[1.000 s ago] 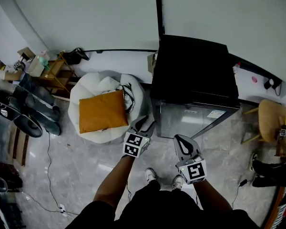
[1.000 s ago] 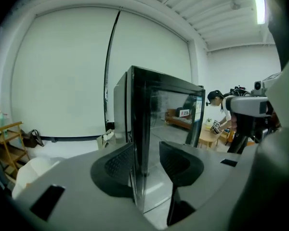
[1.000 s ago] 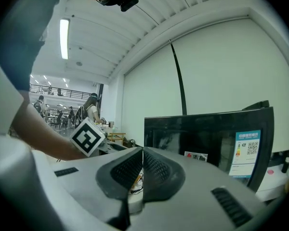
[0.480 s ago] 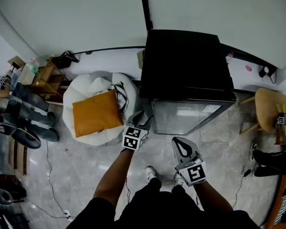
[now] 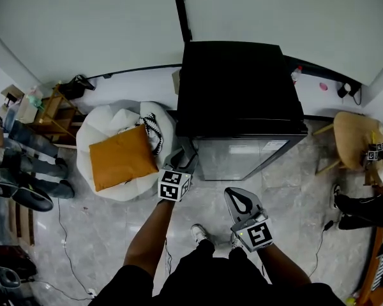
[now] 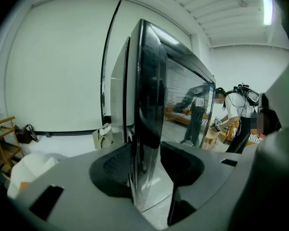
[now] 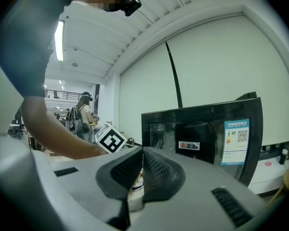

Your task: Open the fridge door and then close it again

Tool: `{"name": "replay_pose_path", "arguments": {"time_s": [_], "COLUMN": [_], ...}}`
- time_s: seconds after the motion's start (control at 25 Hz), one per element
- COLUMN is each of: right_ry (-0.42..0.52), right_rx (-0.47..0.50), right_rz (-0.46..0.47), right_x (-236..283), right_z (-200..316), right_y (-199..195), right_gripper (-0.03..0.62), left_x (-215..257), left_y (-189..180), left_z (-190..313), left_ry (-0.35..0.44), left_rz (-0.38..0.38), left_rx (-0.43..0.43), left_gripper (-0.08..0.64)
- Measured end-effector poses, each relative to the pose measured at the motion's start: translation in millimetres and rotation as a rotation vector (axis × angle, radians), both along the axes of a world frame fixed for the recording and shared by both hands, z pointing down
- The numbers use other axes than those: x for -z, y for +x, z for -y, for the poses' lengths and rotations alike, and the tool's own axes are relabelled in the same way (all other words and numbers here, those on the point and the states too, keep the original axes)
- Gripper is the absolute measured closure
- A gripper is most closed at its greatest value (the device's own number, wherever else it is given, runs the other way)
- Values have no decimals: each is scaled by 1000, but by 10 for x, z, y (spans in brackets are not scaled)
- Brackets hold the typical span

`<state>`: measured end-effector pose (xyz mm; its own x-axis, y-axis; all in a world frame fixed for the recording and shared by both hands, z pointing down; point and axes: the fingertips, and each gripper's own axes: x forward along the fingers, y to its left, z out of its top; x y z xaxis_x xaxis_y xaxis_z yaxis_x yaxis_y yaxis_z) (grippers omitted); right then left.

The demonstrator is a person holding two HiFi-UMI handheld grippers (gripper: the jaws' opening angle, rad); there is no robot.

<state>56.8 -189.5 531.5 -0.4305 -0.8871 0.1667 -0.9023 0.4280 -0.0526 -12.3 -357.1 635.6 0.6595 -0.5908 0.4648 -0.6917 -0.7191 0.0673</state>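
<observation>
Judging by the layout, at the grasp before the pull, with the black fridge point(image 5: 239, 88) straight ahead of both claws. Swing its glass fridge door point(image 5: 242, 161) round in an arc about the hinge, presumably on the side far from the left claw, rather than tugging straight back. Go slowly, to avoid rocking the fridge. Cannot tell whether ajar yet. Door edge point(image 6: 149, 95) upright between the jaws of the left claw point(image 6: 147, 167), jaws spread either side and closing in, pads not visibly pressing. Seat deeper and square up before pulling. Right claw point(image 7: 140, 170) pressed together on nothing, held back, door ahead and to its right.
</observation>
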Motion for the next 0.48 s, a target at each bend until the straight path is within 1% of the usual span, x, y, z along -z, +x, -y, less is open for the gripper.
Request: {"name": "replay_pose_path", "arguments": {"time_s": [0.12,0.24,0.48], "right_ry": [-4,-2,-5], "right_rx": [-7,-6,56], "right_rz": [2,5,24], "right_x": [2,12,17], "right_z": [-23,-43,-98], "right_y": [11,-19,-174], "right_gripper": [573,572,572], "left_x": [1,12,11], "left_y": [-6,-20,-32], "left_z": [-16,-35,-39], "left_ry": [-15,-8,1], "left_rz": [13,27,29], "left_rx": [-22,-38,-28], "left_gripper": [373,385,399]}}
